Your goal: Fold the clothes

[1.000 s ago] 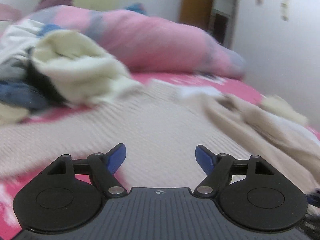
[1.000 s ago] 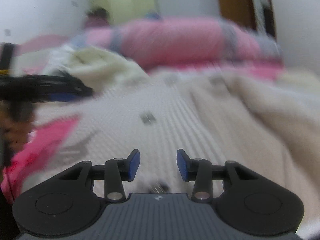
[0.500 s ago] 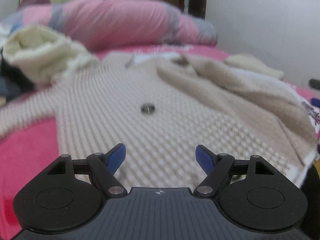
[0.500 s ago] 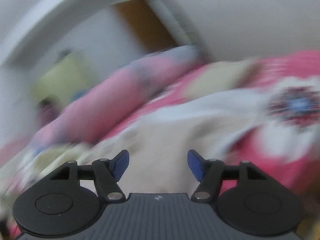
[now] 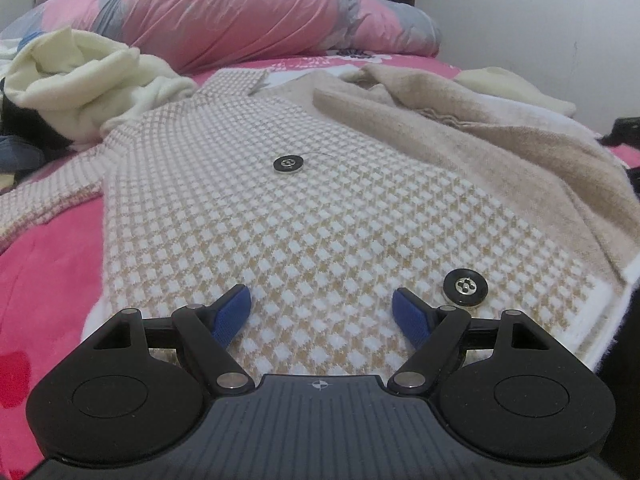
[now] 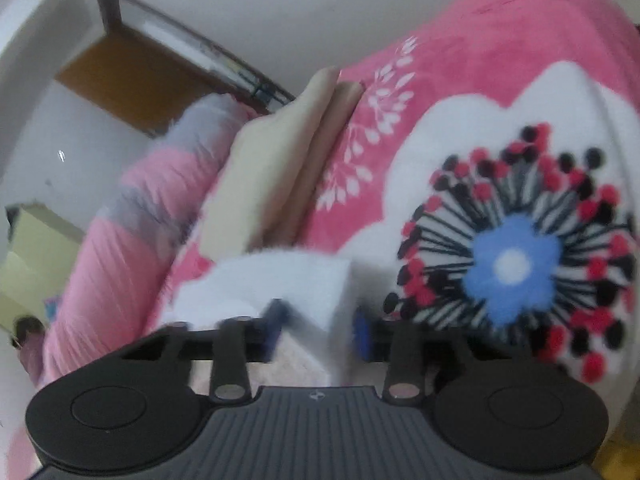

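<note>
Left view: a checked cardigan [image 5: 304, 216] lies flat on the pink bed [image 5: 44, 264]; the left tongs [image 5: 322, 310] gape empty over its hem, a button [image 5: 465, 287] at two o'clock.

Right view: the right tongs [image 6: 318, 330] are closing on its white edge [image 6: 308, 288], soft, light, likely best pinched at corners.

Your cardigan [image 5: 320, 216] lies spread flat on the pink bed [image 5: 44, 264], a beige-and-white checked knit with a white hem band at the near edge. Two black buttons sit on it: one [image 5: 288, 164] near the middle trailing a loose thread, another [image 5: 465, 287] close to the hem. Its plain beige inner side [image 5: 480, 140] is turned over along the right. In your right wrist view, a white corner of the knit [image 6: 308, 300] stands between the closing jaws, blurred.
</note>
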The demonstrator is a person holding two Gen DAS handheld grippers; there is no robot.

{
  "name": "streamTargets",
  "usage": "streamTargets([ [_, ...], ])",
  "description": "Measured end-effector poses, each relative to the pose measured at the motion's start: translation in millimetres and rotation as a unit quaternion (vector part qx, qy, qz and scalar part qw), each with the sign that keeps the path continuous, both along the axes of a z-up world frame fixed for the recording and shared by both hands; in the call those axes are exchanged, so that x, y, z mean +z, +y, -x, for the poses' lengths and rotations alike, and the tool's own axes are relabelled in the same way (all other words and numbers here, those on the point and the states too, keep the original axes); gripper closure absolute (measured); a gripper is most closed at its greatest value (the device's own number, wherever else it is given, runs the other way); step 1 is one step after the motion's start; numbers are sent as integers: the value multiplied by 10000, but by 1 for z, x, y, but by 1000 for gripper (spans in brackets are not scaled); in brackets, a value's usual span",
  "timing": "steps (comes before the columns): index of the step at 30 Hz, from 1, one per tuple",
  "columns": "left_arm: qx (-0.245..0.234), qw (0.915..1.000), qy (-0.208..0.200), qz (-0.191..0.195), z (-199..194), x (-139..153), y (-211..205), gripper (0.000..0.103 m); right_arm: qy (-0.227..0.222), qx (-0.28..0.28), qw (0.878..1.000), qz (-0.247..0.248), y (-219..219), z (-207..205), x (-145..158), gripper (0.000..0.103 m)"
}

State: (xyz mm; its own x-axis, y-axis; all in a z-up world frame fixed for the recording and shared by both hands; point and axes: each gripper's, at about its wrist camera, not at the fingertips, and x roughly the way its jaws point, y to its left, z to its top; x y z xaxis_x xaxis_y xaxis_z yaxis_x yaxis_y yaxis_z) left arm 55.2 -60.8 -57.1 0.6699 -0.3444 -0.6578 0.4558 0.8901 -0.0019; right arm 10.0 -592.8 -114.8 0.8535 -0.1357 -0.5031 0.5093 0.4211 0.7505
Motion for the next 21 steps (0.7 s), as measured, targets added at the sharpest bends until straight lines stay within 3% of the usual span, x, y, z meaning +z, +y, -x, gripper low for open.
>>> streamTargets([
  [1, 3, 10000, 8, 6, 0, 0, 0, 24, -55, -12, 10000, -8, 0, -1, 1, 92],
  [2, 10, 10000, 13, 8, 0, 0, 0, 24, -116, -34, 9999, -16, 1, -1, 2, 96],
  [5, 41, 10000, 24, 18, 2, 1, 0, 24, -324, -112, 9989, 323, 11, 3, 28, 98],
  [9, 48, 10000, 23, 66, 6, 2, 3, 24, -806, 187, 9929, 849, 43, -1, 80, 98],
  [13, 15, 9999, -42, 112, 13, 3, 5, 24, -1342, 998, 9777, 1269, 97, -21, 141, 98],
  [16, 35, 9992, 41, 387, 14, 4, 15, 24, -1726, 1898, 9529, 1615, 155, -31, 179, 98],
  [19, 81, 9947, 233, 1001, 11, 3, 35, 24, -1942, 3033, 9105, 2033, 229, -26, 194, 98],
  [21, 150, 9862, 488, 1575, 7, 2, 53, 26, -1875, 3701, 8835, 2174, 273, -17, 188, 98],
])
